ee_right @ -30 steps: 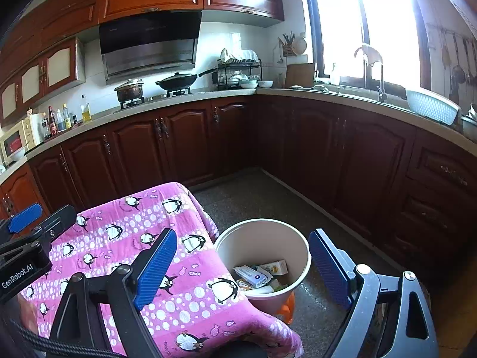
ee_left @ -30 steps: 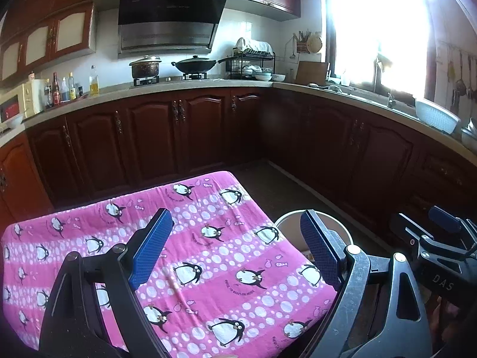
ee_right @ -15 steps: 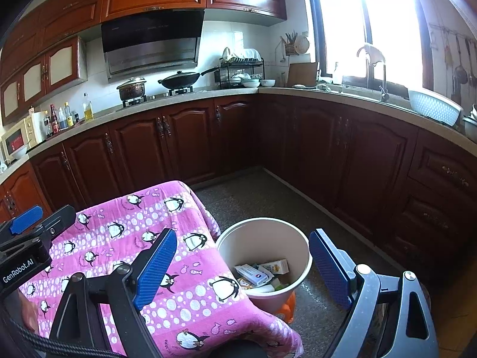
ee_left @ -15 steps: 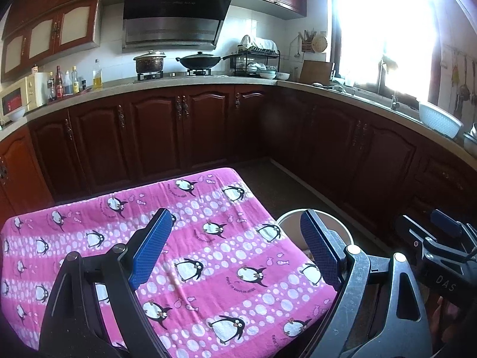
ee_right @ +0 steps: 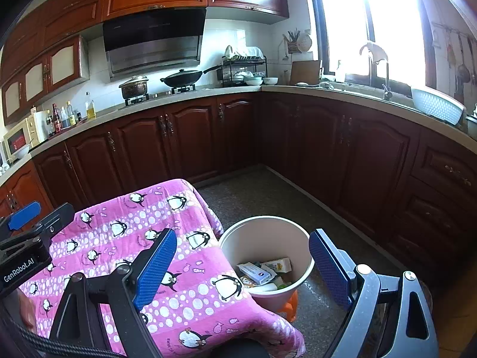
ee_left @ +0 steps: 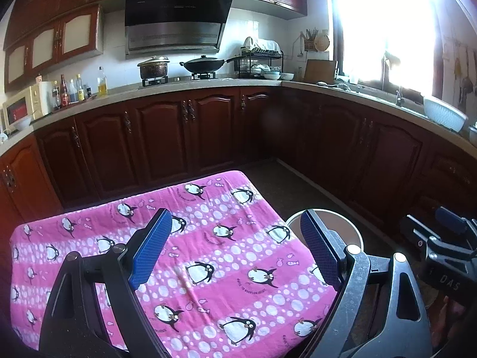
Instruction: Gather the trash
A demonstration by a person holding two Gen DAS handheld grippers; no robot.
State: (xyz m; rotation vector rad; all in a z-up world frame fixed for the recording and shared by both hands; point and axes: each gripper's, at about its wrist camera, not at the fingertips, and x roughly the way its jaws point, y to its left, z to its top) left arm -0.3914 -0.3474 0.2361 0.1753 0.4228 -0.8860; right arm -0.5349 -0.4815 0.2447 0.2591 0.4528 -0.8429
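Now idle | left gripper (ee_left: 235, 250) jaws spread wide, empty, above pink penguin cloth (ee_left: 226, 256) | right gripper (ee_right: 241, 265) likewise released, nothing between pads | trash packets (ee_right: 262, 271) lie inside beige bin (ee_right: 268, 223) beside the table edge, so cloth looks cleared, task likely finished.

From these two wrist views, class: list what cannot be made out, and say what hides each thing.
- Bin, left wrist view: its contents are hidden by the left gripper's right finger and the cloth.
- Packets, right wrist view: print too small to read.
- Bin's base, right wrist view: covered by the cloth's edge; an orange thing shows only partly.
- Window: glare washes out the outside.
- Bottles: labels too small.
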